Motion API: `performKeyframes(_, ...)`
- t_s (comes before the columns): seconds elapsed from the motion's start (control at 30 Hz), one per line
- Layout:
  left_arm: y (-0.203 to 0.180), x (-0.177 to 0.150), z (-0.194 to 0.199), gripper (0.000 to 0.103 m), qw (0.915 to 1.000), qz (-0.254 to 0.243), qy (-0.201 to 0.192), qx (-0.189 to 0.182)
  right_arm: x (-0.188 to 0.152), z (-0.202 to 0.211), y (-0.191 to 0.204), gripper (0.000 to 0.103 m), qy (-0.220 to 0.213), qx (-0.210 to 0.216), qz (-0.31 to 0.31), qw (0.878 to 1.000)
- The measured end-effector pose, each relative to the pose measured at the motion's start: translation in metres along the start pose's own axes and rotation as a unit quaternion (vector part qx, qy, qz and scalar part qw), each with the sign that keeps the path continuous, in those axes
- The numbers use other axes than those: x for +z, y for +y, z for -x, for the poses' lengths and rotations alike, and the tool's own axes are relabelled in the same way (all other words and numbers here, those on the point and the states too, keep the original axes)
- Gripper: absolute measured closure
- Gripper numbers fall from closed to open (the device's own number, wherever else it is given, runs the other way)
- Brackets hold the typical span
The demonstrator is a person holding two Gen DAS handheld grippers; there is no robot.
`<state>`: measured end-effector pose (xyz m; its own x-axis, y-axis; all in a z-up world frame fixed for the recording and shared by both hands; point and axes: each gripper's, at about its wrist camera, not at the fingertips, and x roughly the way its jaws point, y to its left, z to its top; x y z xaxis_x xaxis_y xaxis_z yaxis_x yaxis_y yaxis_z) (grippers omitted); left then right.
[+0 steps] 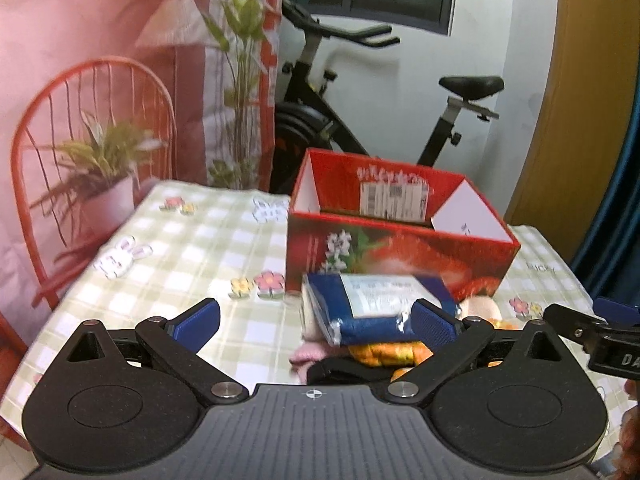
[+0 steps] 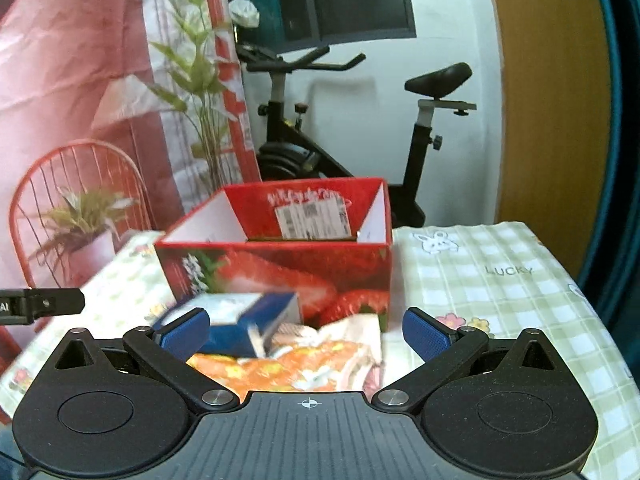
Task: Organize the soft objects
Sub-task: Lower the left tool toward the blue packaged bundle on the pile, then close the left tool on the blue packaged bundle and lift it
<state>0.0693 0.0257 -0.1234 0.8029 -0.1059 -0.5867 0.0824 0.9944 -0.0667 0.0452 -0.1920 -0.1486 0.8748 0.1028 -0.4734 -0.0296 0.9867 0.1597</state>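
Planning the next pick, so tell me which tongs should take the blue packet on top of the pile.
Probably the left tongs. They are open, and the blue packet sits just ahead, against one pad. The right tongs, also open, frame mostly the orange cloth, with the packet off toward one finger.

The lower part of the pile of soft objects (image 1: 360,344) in front of the red box (image 1: 400,248) is hidden behind the left hand-held gripper (image 1: 316,322). The print on the blue packet (image 1: 372,304) is blurred and cannot be read. The box floor is concealed by its front wall. In the right wrist view, the orange patterned packet (image 2: 304,364) before the box is smeared, and the left edge cuts off the other gripper.
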Motion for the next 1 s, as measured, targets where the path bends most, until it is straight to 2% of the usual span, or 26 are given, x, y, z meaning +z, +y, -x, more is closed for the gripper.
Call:
performKeyframes(0.2, -0.004, -0.011, -0.024, 0.021, 0.9991, -0.003, 0.032, -0.027, -0.012, -0.020, -0.006, 0.024, 0.020, 0.008, 0.015, 1.000)
performKeyframes(0.27, -0.005, -0.015, -0.030, 0.028, 0.9985, 0.001, 0.038, -0.039, -0.016, -0.024, -0.008, 0.038, 0.027, 0.013, 0.018, 0.999)
performKeyframes(0.33, -0.007, -0.018, -0.037, 0.045, 0.9974, 0.005, 0.048, -0.054, -0.021, -0.031, -0.008, 0.051, 0.040, 0.019, 0.024, 0.999)
performKeyframes(0.37, -0.007, -0.020, -0.042, 0.050, 0.9961, 0.007, 0.057, -0.067, -0.023, -0.035, -0.008, 0.057, 0.048, 0.023, 0.025, 0.998)
performKeyframes(0.43, -0.009, -0.023, -0.048, 0.065, 0.9925, 0.015, 0.076, -0.094, -0.028, -0.041, -0.008, 0.062, 0.069, 0.036, 0.024, 0.997)
performKeyframes(0.5, -0.010, -0.026, -0.054, 0.067, 0.9898, 0.021, 0.085, -0.112, -0.033, -0.046, -0.006, 0.064, 0.084, 0.044, 0.027, 0.995)
performKeyframes(0.63, -0.012, -0.033, -0.060, 0.067, 0.9898, 0.019, 0.089, -0.110, -0.040, -0.053, -0.005, 0.064, 0.101, 0.051, 0.024, 0.993)
performKeyframes(1.0, 0.000, -0.036, -0.068, 0.067, 0.9852, 0.061, 0.105, -0.121, -0.045, -0.060, -0.009, 0.064, 0.109, 0.056, 0.022, 0.992)
